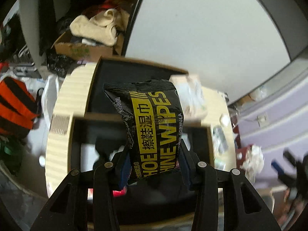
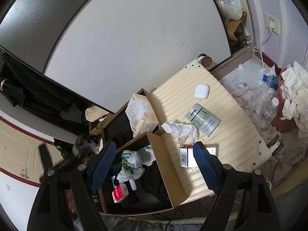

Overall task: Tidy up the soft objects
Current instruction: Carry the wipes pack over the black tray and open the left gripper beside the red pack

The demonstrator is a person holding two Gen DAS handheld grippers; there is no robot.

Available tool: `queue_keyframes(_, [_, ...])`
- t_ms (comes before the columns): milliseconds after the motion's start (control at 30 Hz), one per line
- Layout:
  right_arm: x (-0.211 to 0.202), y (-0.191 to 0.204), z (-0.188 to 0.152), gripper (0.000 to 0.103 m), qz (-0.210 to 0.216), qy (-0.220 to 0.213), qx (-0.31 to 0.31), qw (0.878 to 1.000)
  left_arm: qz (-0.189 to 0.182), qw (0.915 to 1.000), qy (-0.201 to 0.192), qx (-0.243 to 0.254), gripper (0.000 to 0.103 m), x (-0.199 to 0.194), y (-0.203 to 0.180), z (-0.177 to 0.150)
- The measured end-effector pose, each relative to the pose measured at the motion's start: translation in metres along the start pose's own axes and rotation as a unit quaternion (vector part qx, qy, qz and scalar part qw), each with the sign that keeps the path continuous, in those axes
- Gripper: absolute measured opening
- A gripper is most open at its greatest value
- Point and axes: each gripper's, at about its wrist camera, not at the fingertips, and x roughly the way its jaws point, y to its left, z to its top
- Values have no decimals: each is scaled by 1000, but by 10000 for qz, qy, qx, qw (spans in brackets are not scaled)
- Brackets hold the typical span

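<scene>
My left gripper is shut on a black and yellow pack of shoe wipes and holds it upright above the brown cardboard box. My right gripper is open and empty above the same box. The near compartment holds a crumpled plastic bag, dark cloth and a red packet. A soft pack of face tissues leans in the far compartment. A crumpled white tissue lies on the cream ribbed suitcase.
On the suitcase lie a white earbud case, a grey carton and a white pack. Tissues and bottles litter the floor at right. A white table top is behind. Another box with a cream cloth stands at the back left.
</scene>
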Motion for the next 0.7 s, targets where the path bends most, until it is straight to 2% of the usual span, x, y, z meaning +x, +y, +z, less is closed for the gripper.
queue_keyframes(67, [3, 0, -1, 81, -76, 36, -33, 10000, 39, 10000, -15, 9, 41, -2, 12, -22])
queue_keyframes(133, [6, 0, -1, 81, -155, 65, -91, 9998, 268, 9994, -29, -228, 41, -1, 28, -31])
queue_keyframes(233, [11, 0, -1, 81, -378, 78, -199, 9991, 76, 9983, -28, -573, 41, -3, 40, -30])
queue_keyframes(333, [16, 1, -2, 81, -487, 120, -227, 9985, 148, 9967, -18, -797, 41, -3, 48, -25])
queue_keyframes(467, [29, 7, -7, 81, -711, 256, -374, 9964, 73, 9953, 246, -933, 41, 9, 59, -23])
queue_keyframes(533, [33, 9, -10, 81, -782, 330, -433, 9954, 80, 9945, 559, -887, 41, 20, 62, -25])
queue_keyframes(700, [45, 22, -20, 81, -957, 524, -759, 9911, -151, 9891, 883, -1167, 41, 33, 76, -28])
